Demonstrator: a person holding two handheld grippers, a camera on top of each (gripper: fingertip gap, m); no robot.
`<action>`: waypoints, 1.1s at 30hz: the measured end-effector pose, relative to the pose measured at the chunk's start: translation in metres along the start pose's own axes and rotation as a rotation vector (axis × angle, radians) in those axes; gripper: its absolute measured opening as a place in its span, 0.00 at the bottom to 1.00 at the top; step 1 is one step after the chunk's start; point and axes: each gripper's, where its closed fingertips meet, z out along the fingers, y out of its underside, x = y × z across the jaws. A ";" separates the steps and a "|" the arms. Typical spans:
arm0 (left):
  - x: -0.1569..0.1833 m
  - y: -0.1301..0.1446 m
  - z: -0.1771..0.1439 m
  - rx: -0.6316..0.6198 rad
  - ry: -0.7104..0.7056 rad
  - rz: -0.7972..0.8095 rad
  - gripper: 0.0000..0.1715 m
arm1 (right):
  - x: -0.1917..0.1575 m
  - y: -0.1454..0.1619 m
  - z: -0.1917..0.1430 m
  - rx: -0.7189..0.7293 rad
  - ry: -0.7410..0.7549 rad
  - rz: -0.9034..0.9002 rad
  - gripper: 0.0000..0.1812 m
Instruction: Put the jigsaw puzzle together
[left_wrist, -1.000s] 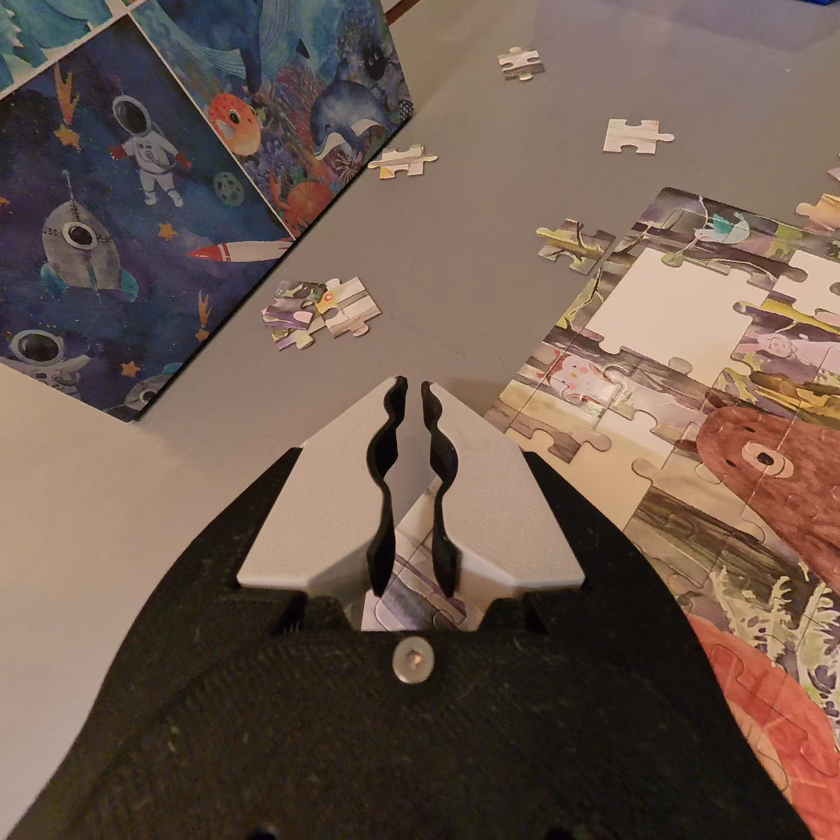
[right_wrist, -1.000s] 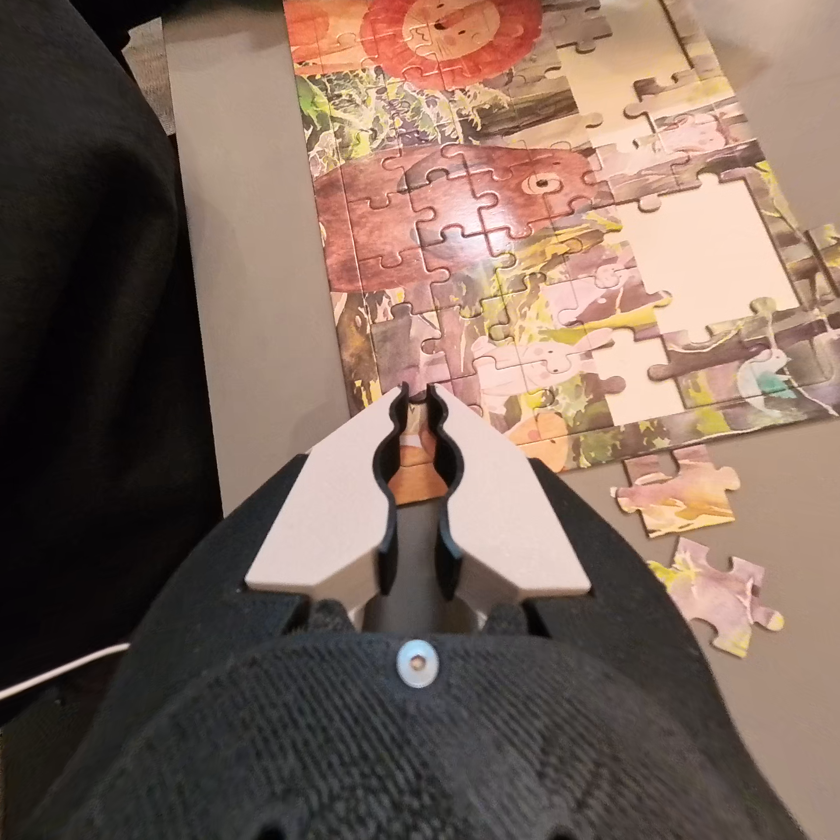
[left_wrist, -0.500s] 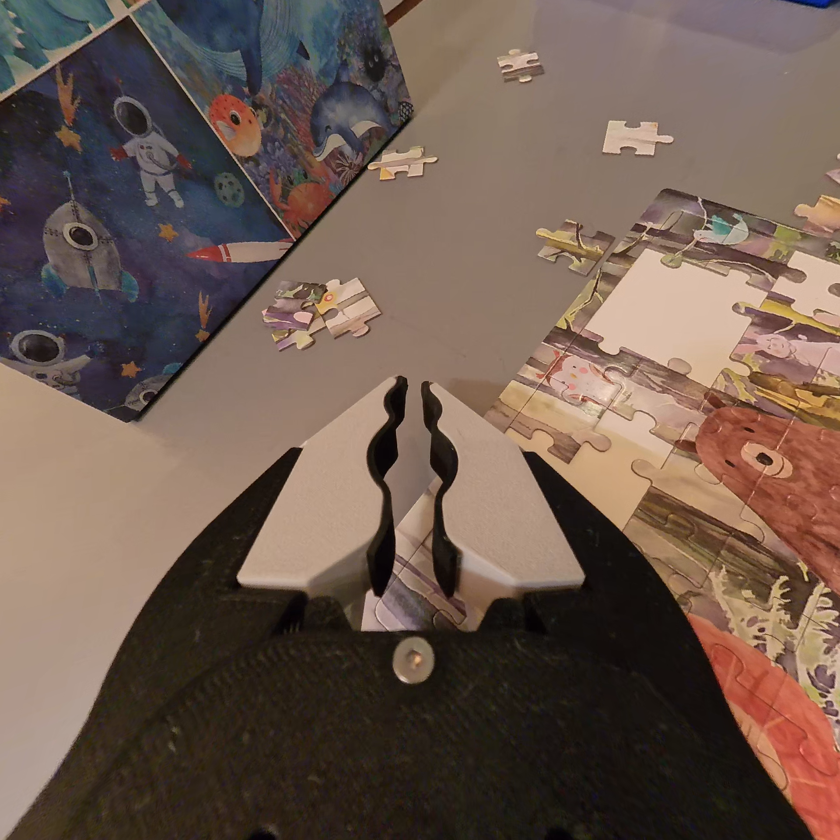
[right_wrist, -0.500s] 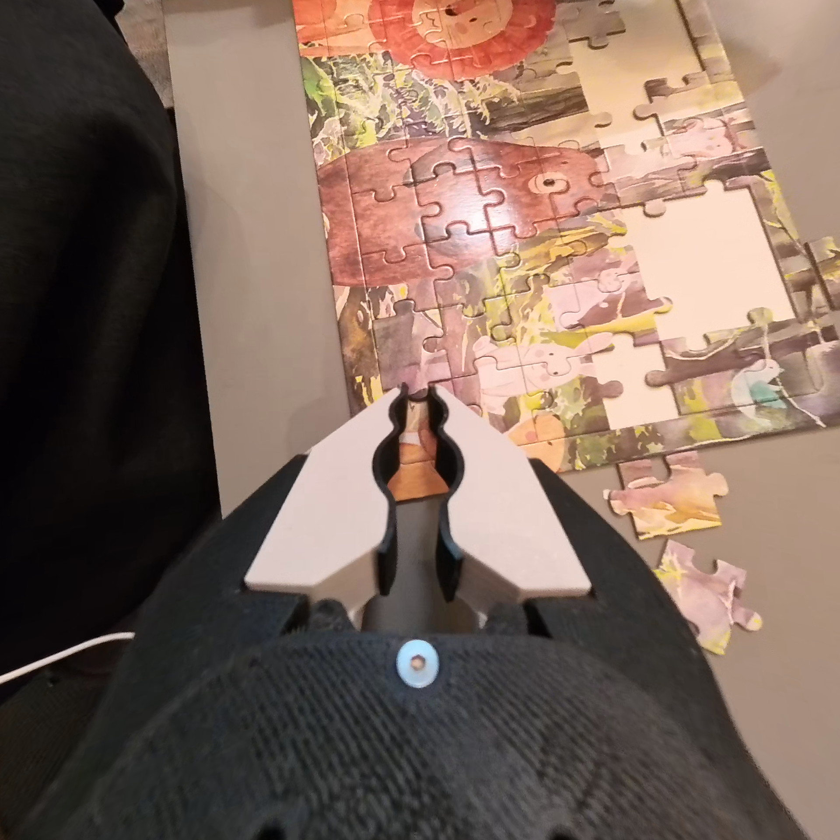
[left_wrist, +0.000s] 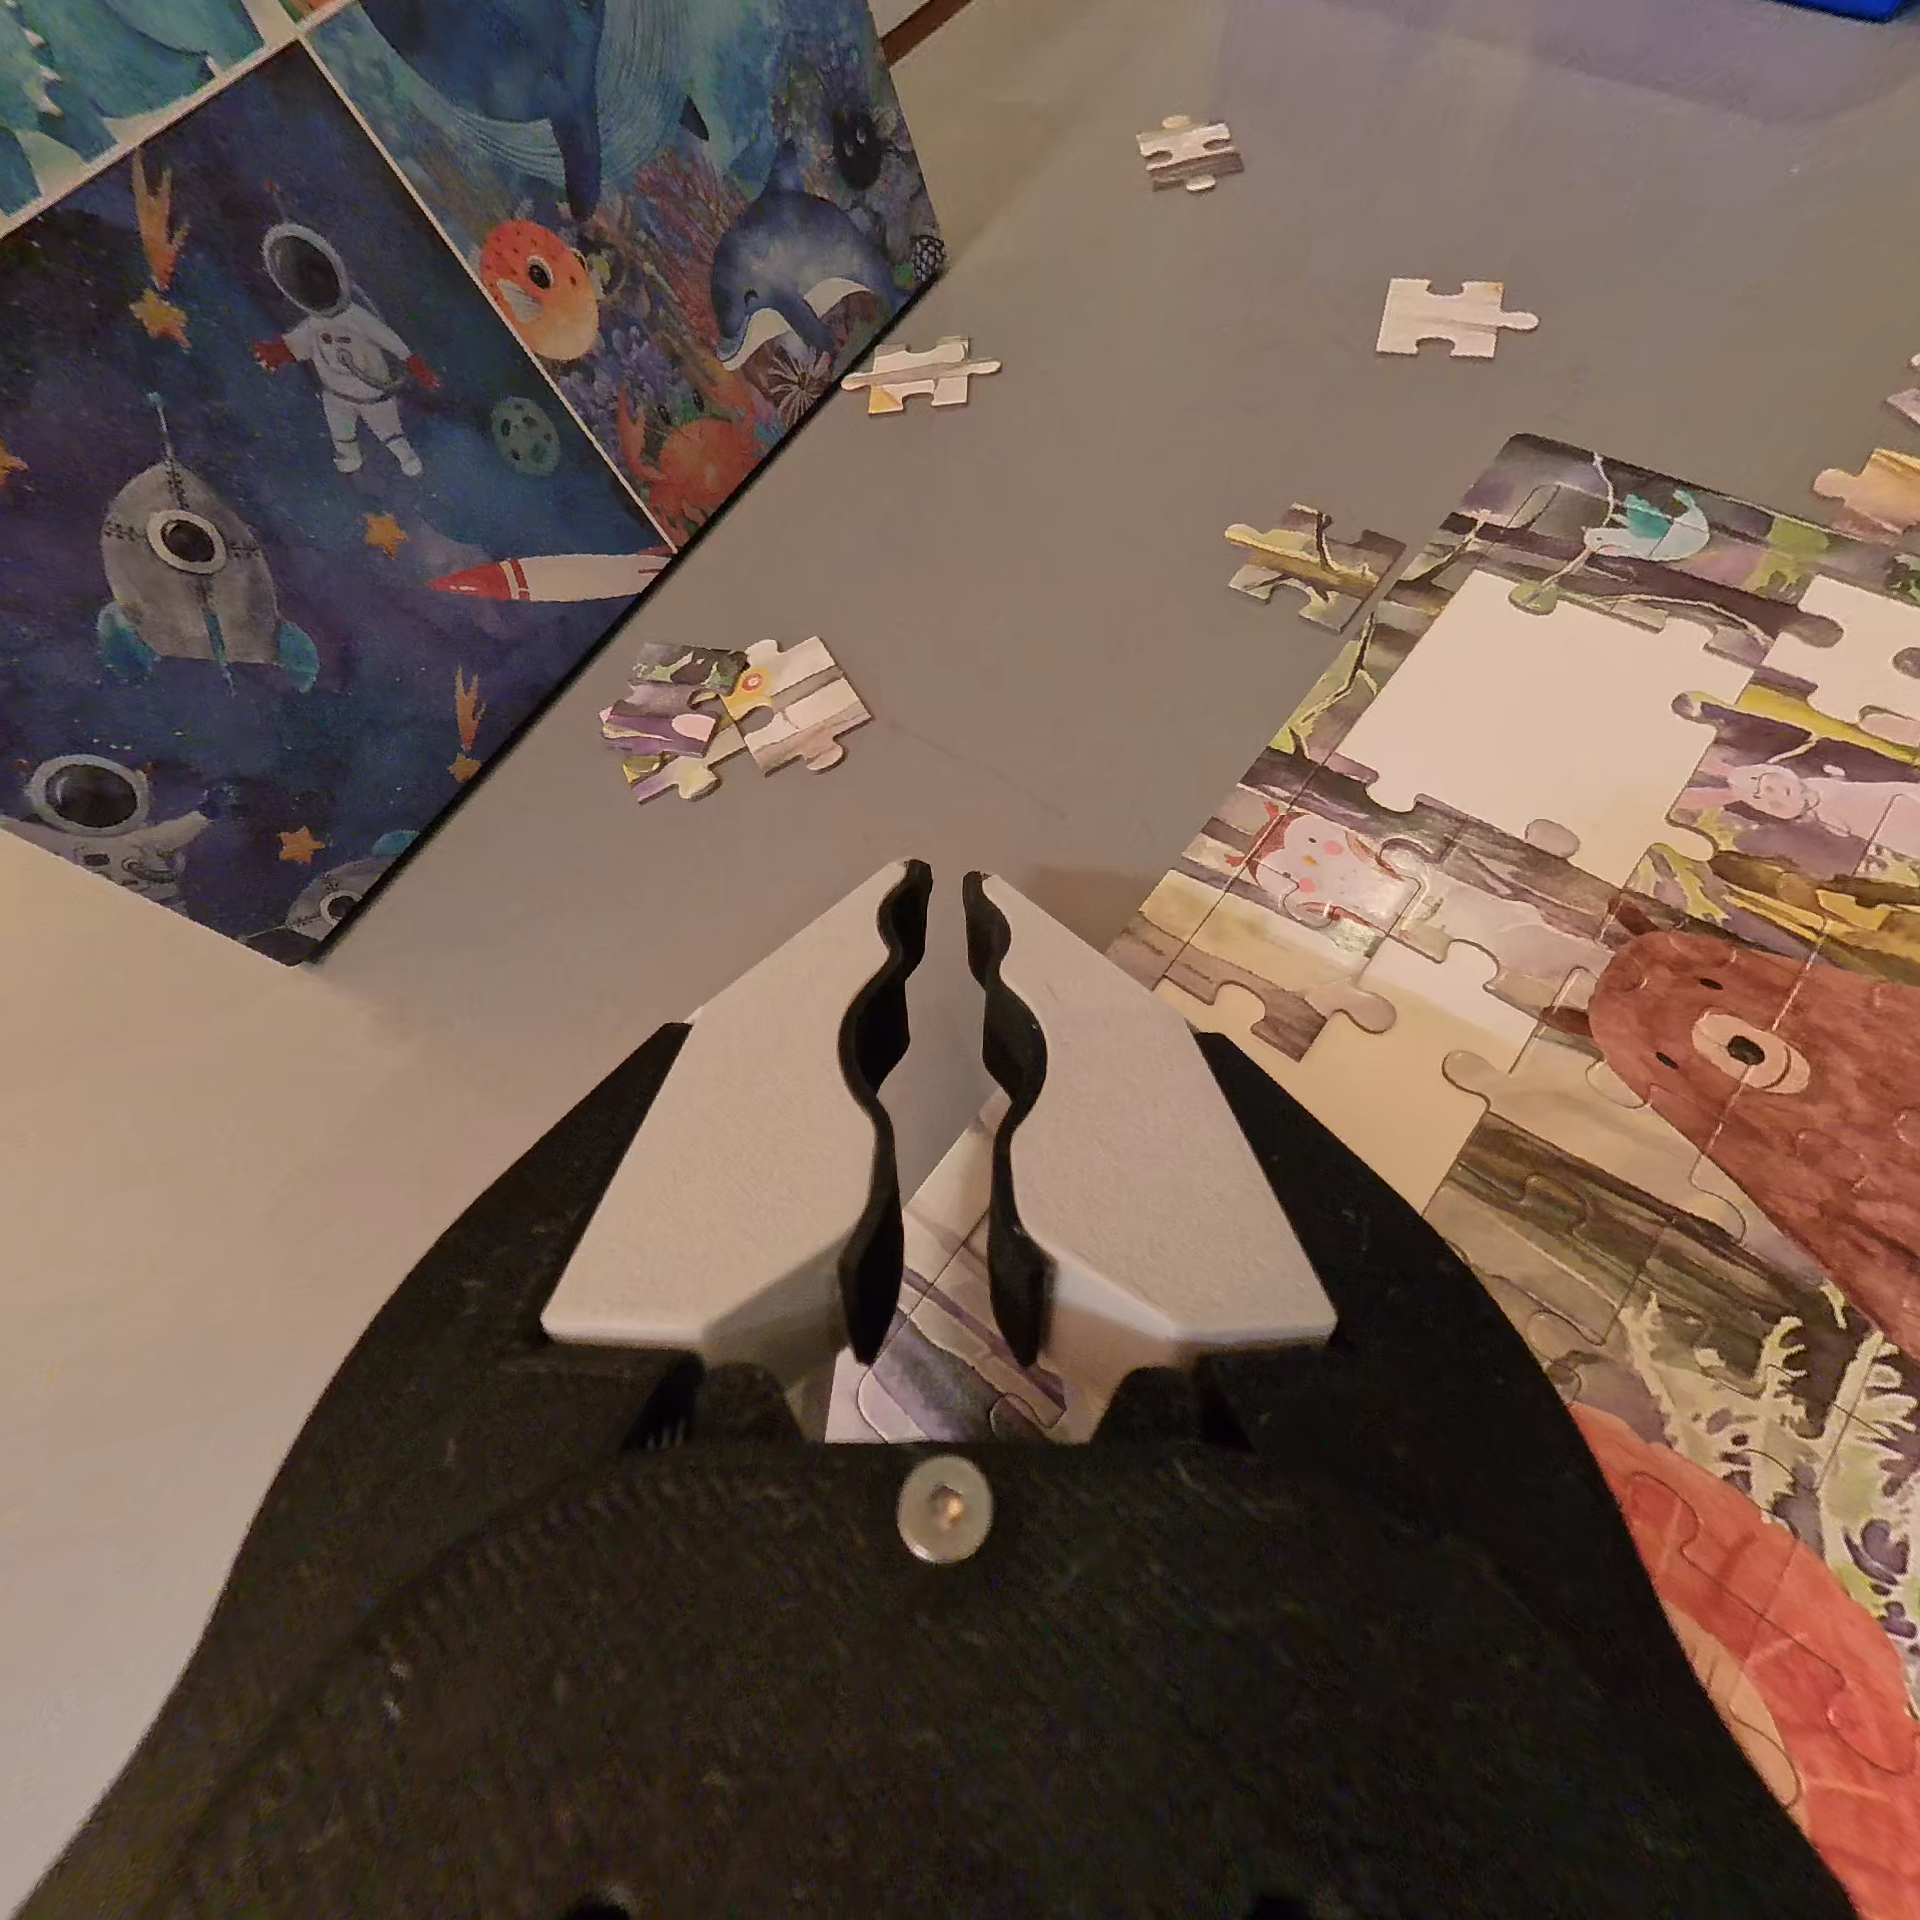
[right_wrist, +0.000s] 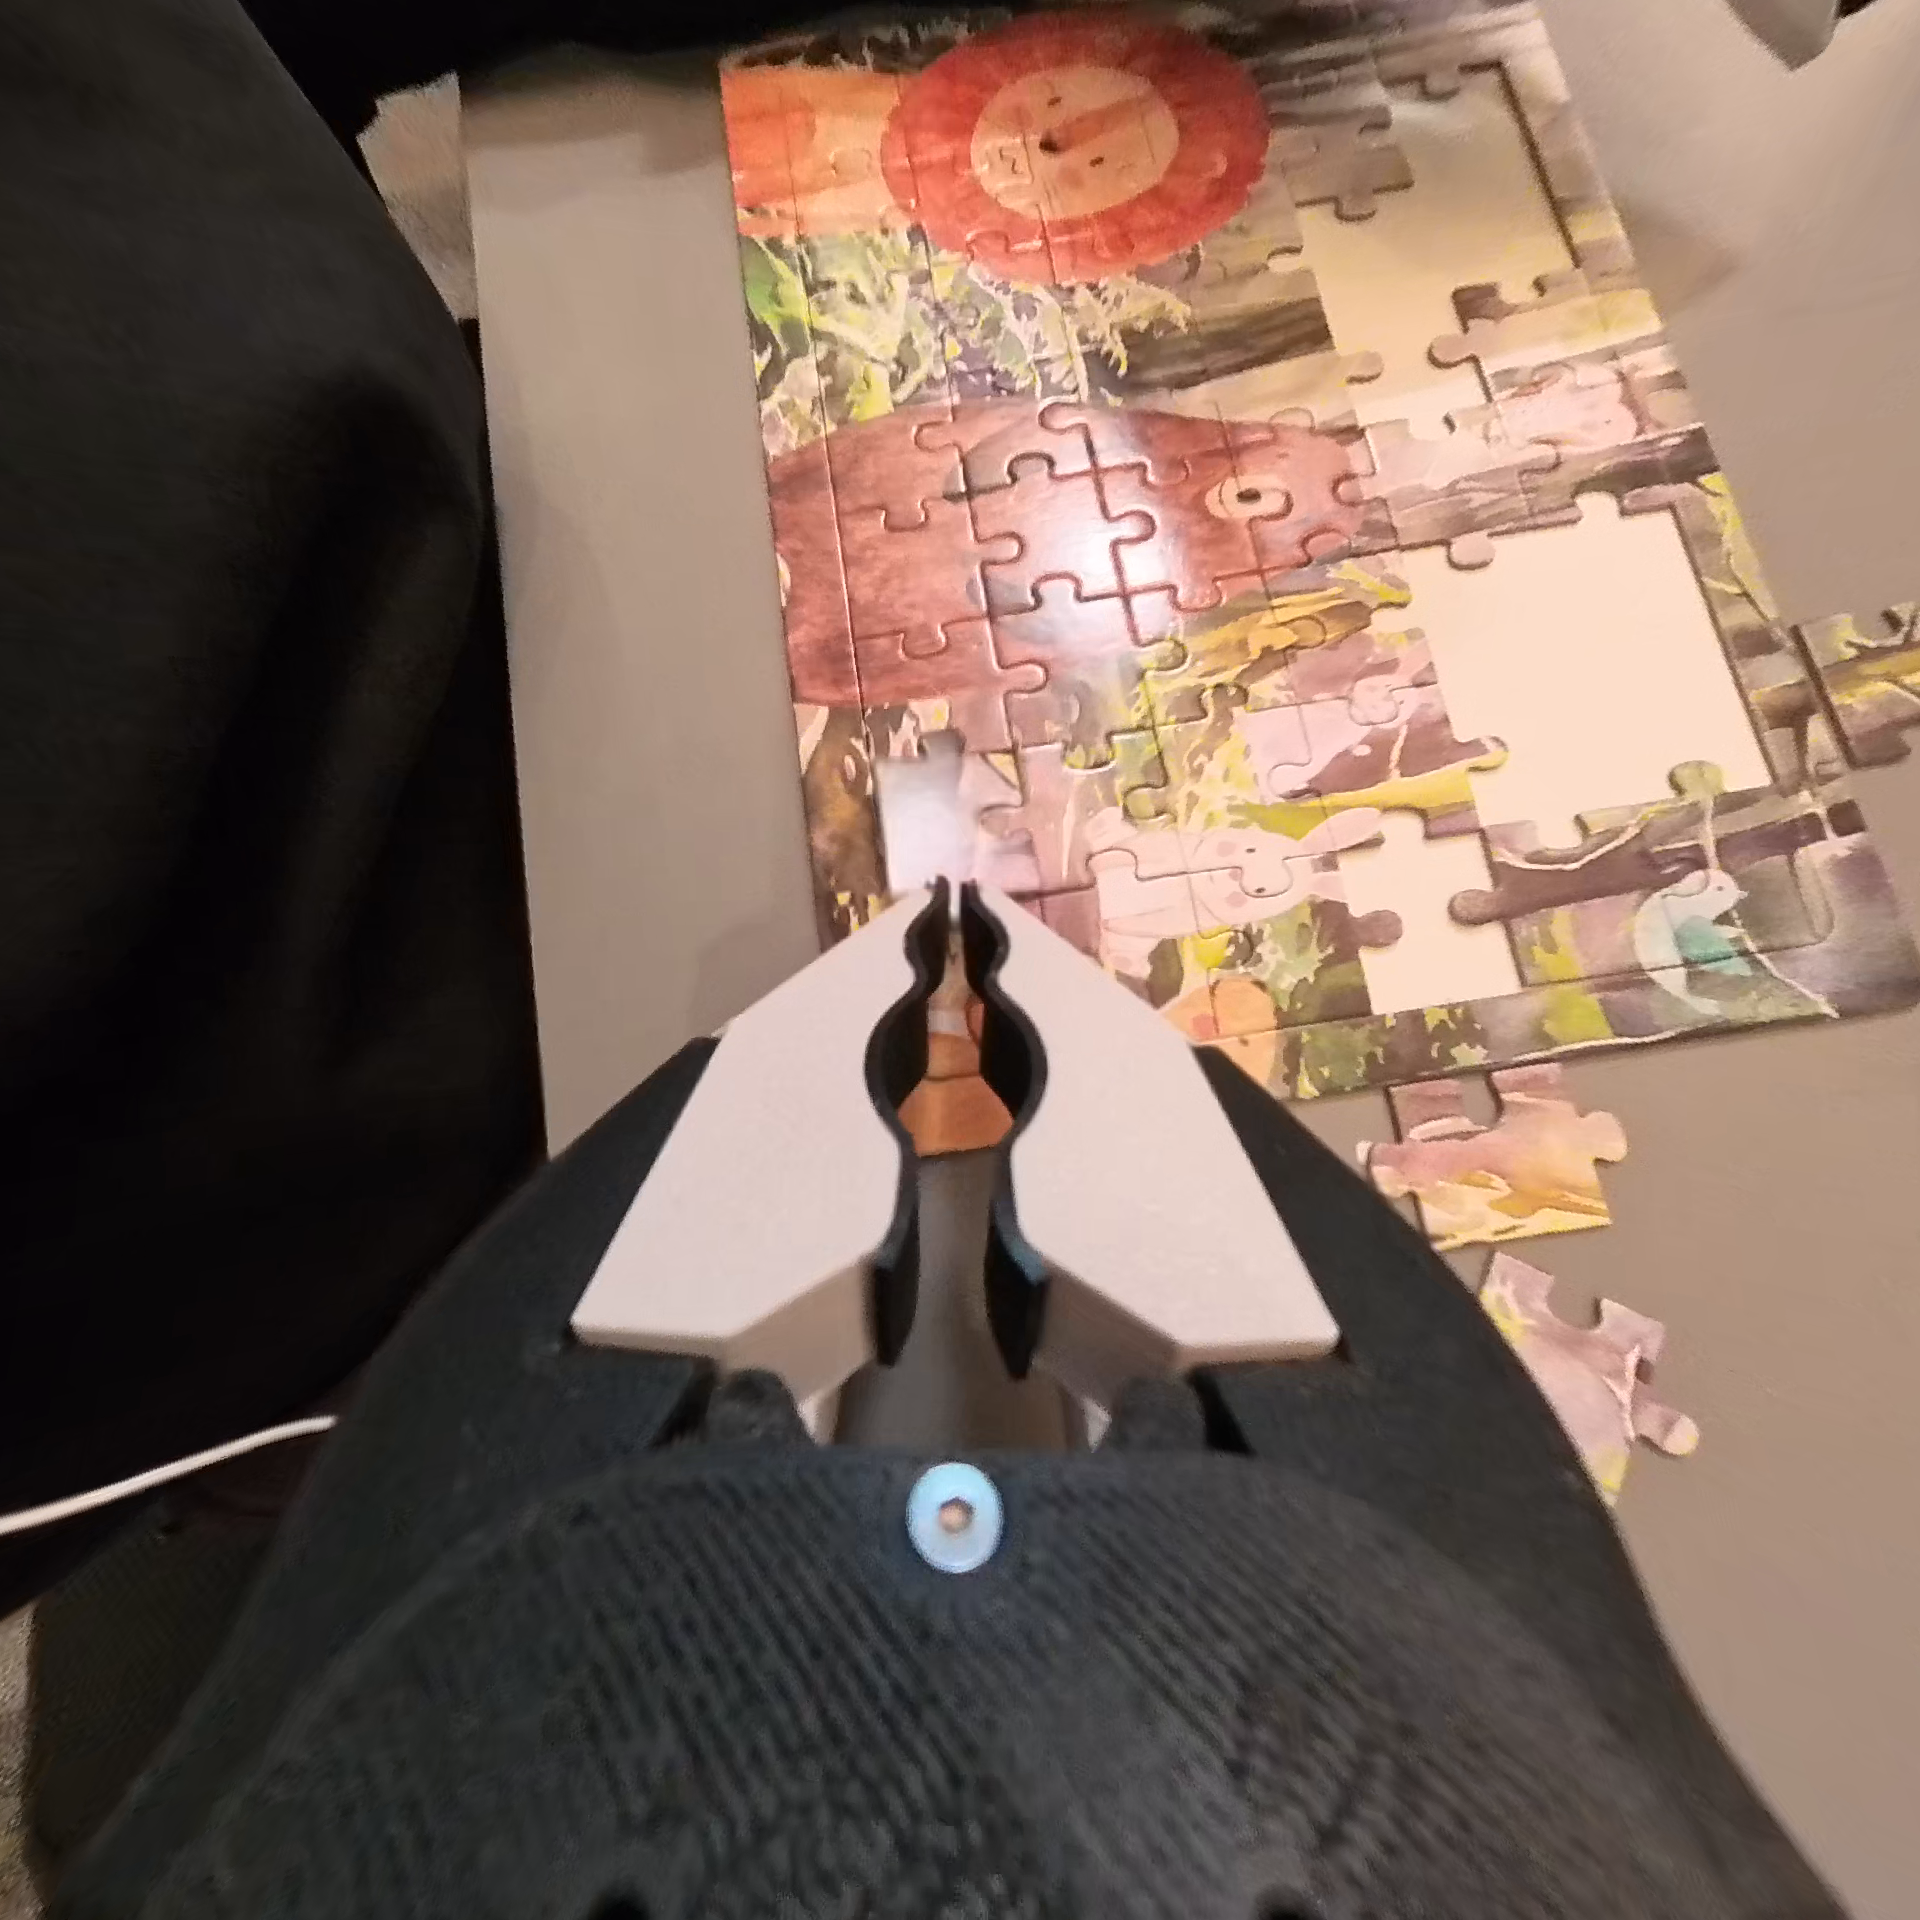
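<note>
The animal jigsaw puzzle lies on the grey table, partly built, with large bare gaps. My right gripper hovers over its near left corner, tips pinched on a thin puzzle piece seen edge on. A small white empty slot shows just beyond the tips. My left gripper is over the puzzle's other corner, jaws almost together with nothing between them. Loose pieces lie nearby: a small cluster, one by the puzzle edge, two beside the right gripper.
A puzzle box with space and sea pictures stands at the left. More loose pieces lie farther back on the table. A person's dark clothing and a white cable are beyond the table's left edge in the right wrist view. Some 25 centimeters of space lies between my two pairs of fingers.
My right gripper has closed tighter and pulled back and up from the puzzle corner; a white slot now shows where a dark piece lay. The left gripper has not moved.
</note>
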 end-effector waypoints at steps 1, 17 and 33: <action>0.000 0.000 0.000 0.001 0.001 -0.002 0.03 | 0.000 -0.002 -0.001 0.011 0.000 0.002 0.00; 0.000 0.000 0.000 0.003 0.000 -0.002 0.03 | 0.001 0.006 0.007 -0.004 0.001 0.020 0.05; 0.000 0.000 0.000 0.001 -0.001 0.001 0.03 | -0.004 -0.008 -0.008 0.136 -0.049 0.084 0.00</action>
